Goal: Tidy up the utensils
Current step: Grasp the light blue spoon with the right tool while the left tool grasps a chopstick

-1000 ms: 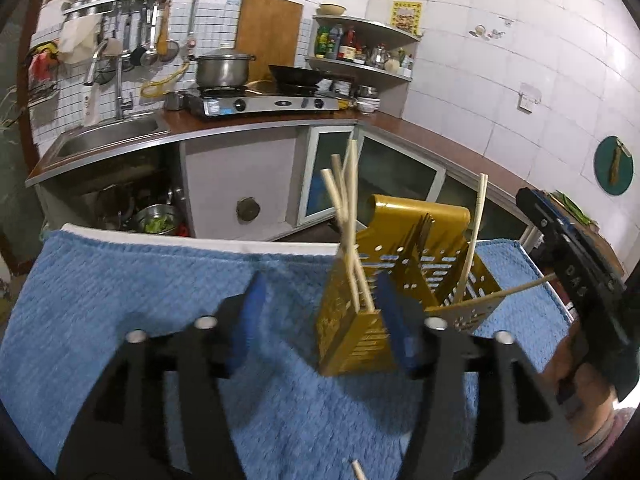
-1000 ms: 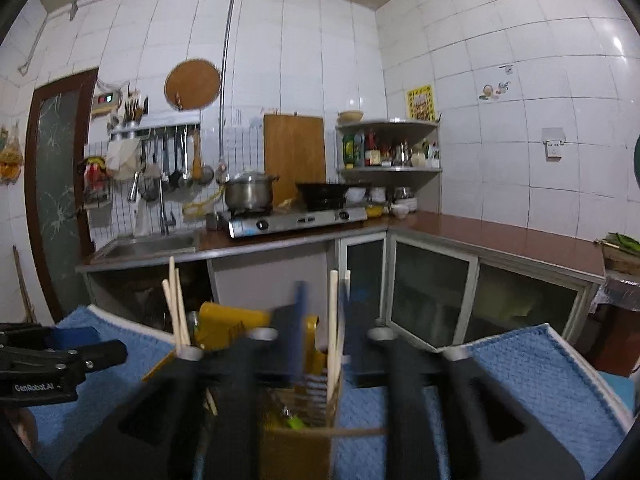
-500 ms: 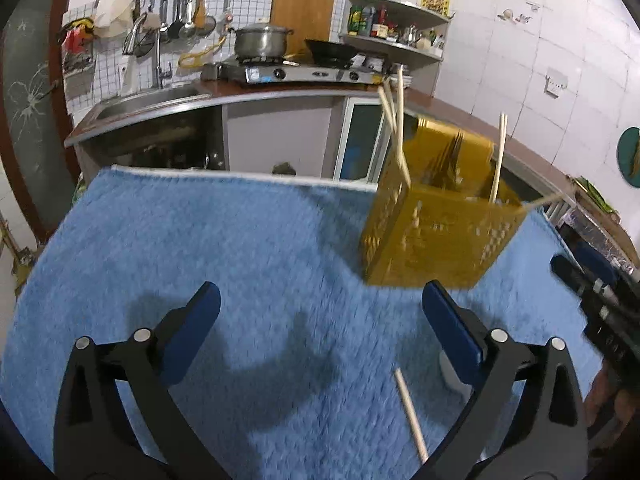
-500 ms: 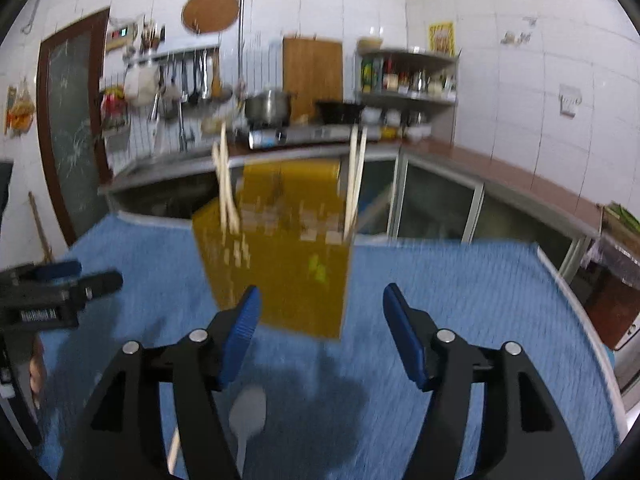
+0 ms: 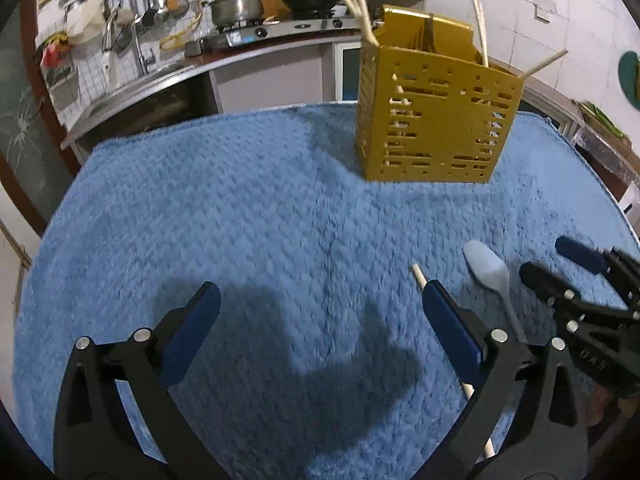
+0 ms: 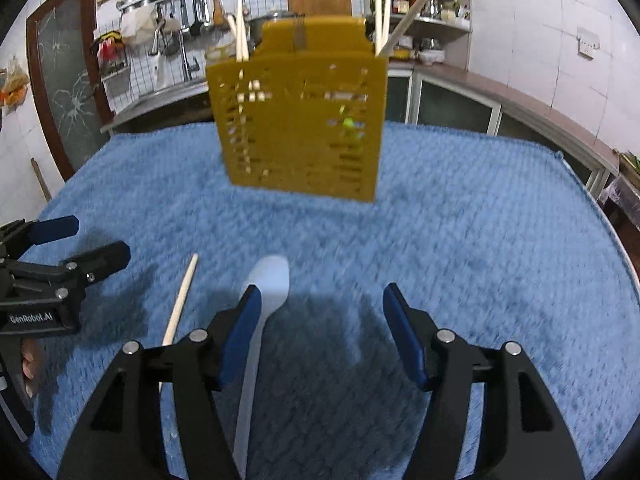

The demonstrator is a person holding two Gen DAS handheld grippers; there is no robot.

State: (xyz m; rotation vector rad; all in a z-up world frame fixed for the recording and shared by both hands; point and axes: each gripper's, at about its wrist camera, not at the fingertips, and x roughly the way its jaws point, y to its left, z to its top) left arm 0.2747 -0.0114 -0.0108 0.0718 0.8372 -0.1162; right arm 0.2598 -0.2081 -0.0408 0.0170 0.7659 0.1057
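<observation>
On the blue towel (image 5: 248, 216), toward its far side, stands the yellow perforated utensil caddy (image 5: 432, 120), upright. Chopsticks (image 5: 358, 8) stick out of its top at both ends, leaning outward; dark fork tines (image 6: 299, 38) show above the rim in the right wrist view. Contents lower down are visible only as slivers through the slots; something green shows there, not identifiable.

Nearer the cameras, a white spoon (image 6: 266, 292) lies flat on the towel, bowl toward the caddy. Its handle runs under the right gripper (image 6: 320, 340) frame, and the end is cut off by that frame. Just beside it lies a single loose chopstick (image 6: 182, 296), partly hidden behind the left gripper (image 5: 316, 336) finger in the left wrist view.

Both claws are released, jaws spread wide, nothing between the blue pads (image 5: 190, 336). Right wrist view is motion-blurred. Kitchen counter (image 5: 256, 46) behind, with a pot (image 5: 236, 6) on the stove.
</observation>
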